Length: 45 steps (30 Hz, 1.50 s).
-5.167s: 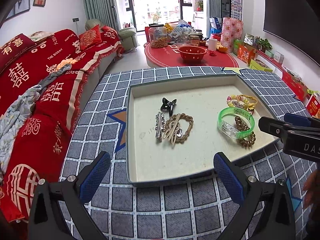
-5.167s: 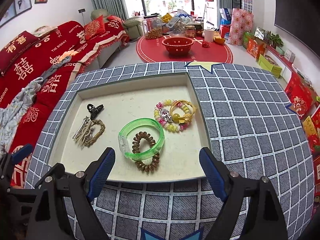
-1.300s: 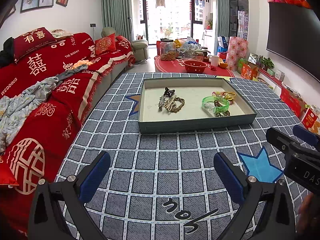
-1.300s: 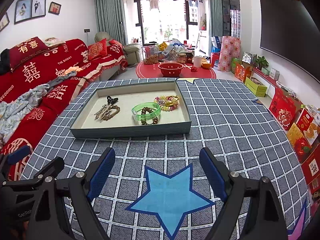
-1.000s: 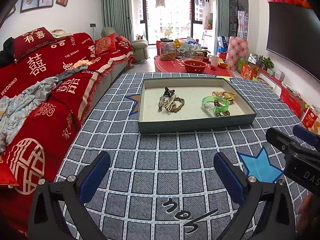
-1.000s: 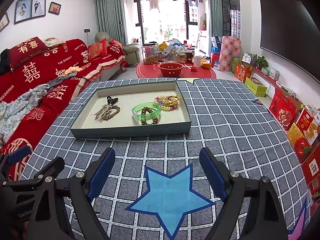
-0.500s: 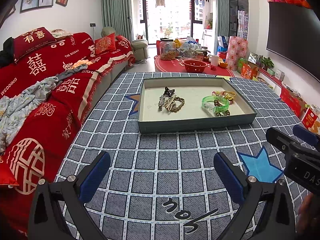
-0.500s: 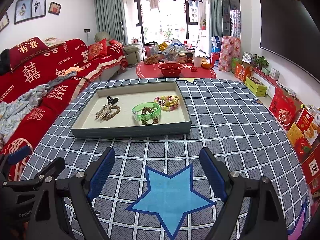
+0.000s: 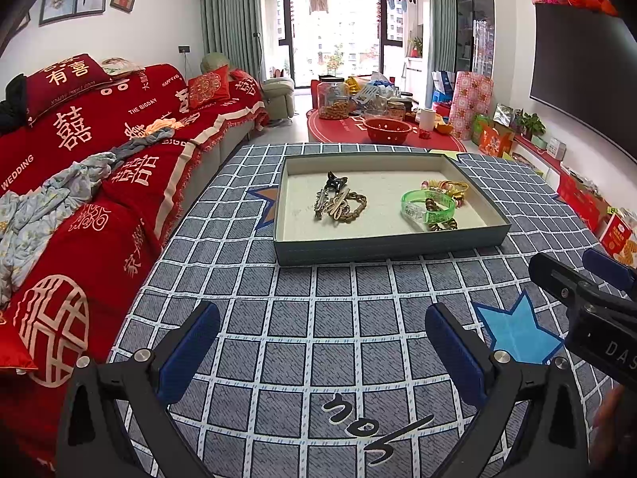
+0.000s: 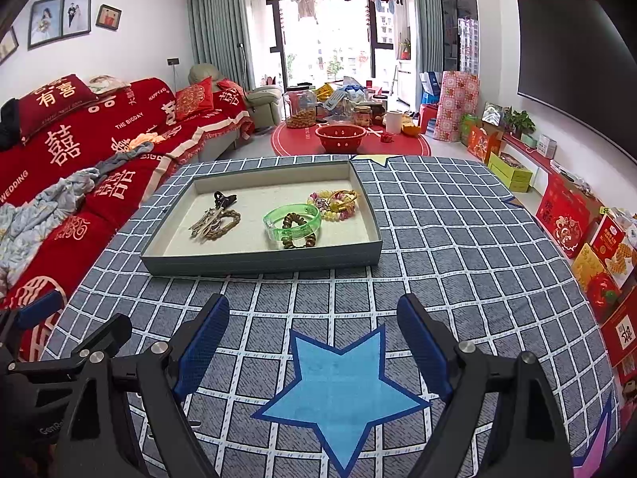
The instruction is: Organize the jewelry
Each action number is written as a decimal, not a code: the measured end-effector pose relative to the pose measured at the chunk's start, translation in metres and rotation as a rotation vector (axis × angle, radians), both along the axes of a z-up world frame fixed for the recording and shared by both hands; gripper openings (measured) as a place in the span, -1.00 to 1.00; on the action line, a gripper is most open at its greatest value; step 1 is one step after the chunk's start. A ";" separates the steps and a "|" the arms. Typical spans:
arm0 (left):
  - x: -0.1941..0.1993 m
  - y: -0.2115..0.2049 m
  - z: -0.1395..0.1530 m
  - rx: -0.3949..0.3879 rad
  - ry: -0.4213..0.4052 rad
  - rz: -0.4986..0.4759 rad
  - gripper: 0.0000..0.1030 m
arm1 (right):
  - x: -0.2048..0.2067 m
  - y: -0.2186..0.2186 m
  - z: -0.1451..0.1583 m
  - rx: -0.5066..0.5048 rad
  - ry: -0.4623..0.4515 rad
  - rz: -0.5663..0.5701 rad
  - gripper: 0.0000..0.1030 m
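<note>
A shallow grey tray (image 9: pixel 390 245) (image 10: pixel 258 259) with a cream lining sits on the checked tablecloth. On its left lie a black claw clip (image 9: pixel 335 180) (image 10: pixel 223 199), metal hair clips and a braided brown bracelet (image 9: pixel 352 207) (image 10: pixel 225 221). On its right lie a green bangle (image 9: pixel 428 208) (image 10: pixel 292 221) over a brown spiral hair tie (image 10: pixel 296 235), and beaded bracelets (image 9: pixel 448 189) (image 10: pixel 336 203). My left gripper (image 9: pixel 322 354) and right gripper (image 10: pixel 312 352) hover well short of the tray, both open and empty.
The checked tablecloth (image 10: pixel 458 247) has blue star patches (image 10: pixel 338 386). A red sofa (image 9: pixel 79 183) runs along the left. Red gift boxes (image 10: pixel 585 235) stand at the right edge. A round red table (image 10: pixel 350 139) with a red basket lies beyond.
Since about five seconds ago both grippers have drawn back from the tray, which now looks small and far. Over the last second nothing has moved.
</note>
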State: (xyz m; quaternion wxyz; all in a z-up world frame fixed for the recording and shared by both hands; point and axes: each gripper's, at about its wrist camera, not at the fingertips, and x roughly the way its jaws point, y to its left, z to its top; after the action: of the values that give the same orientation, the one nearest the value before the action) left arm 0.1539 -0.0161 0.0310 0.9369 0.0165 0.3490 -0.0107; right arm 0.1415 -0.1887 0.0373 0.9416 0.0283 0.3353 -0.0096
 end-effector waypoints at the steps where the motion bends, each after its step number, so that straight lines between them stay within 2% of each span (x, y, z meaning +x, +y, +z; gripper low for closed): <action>1: 0.000 0.000 0.000 0.000 0.000 -0.001 1.00 | 0.000 0.000 0.000 0.000 -0.001 0.000 0.71; 45: -0.002 -0.002 -0.007 0.001 0.011 -0.001 1.00 | 0.000 0.001 0.001 0.004 0.005 0.000 0.71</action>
State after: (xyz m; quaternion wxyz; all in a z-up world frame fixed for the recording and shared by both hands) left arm 0.1515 -0.0183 0.0238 0.9350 0.0173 0.3541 -0.0109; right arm 0.1414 -0.1874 0.0381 0.9408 0.0302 0.3375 -0.0089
